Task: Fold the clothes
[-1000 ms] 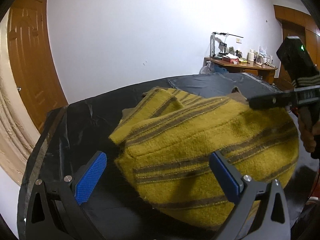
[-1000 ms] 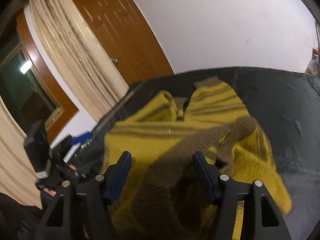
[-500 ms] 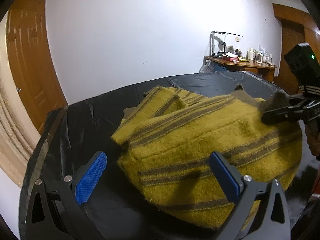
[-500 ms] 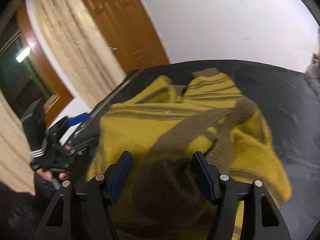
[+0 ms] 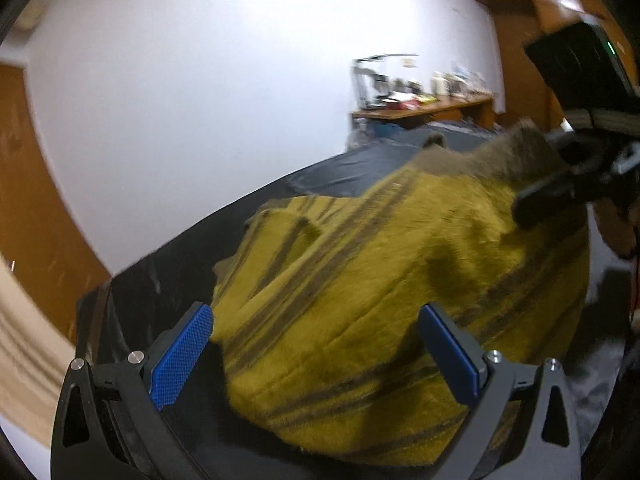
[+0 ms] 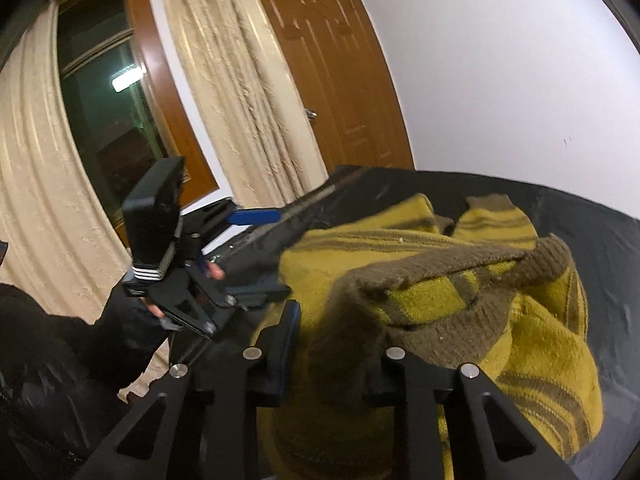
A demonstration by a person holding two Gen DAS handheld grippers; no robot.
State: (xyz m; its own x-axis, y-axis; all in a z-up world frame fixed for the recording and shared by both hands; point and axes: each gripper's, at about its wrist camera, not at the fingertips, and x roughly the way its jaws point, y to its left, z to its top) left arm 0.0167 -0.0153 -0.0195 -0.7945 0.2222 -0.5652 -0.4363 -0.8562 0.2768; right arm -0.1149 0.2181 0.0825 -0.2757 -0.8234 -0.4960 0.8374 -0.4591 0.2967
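A mustard-yellow knitted sweater with brown stripes lies bunched on the black table. My left gripper is open, its blue pads on either side of the sweater's near edge. My right gripper is shut on the sweater's brown ribbed hem and holds it lifted above the pile; in the left wrist view it shows at the right, raising the brown edge. The left gripper also shows in the right wrist view, open beside the sweater.
The black table extends past the sweater to the far side. A wooden desk with clutter stands at the back wall. A wooden door and beige curtains lie to the left.
My right gripper has closed on the brown hem and lifted it up and back, pulling the sweater's edge off the pile. The left gripper has tilted, staying open at the near edge.
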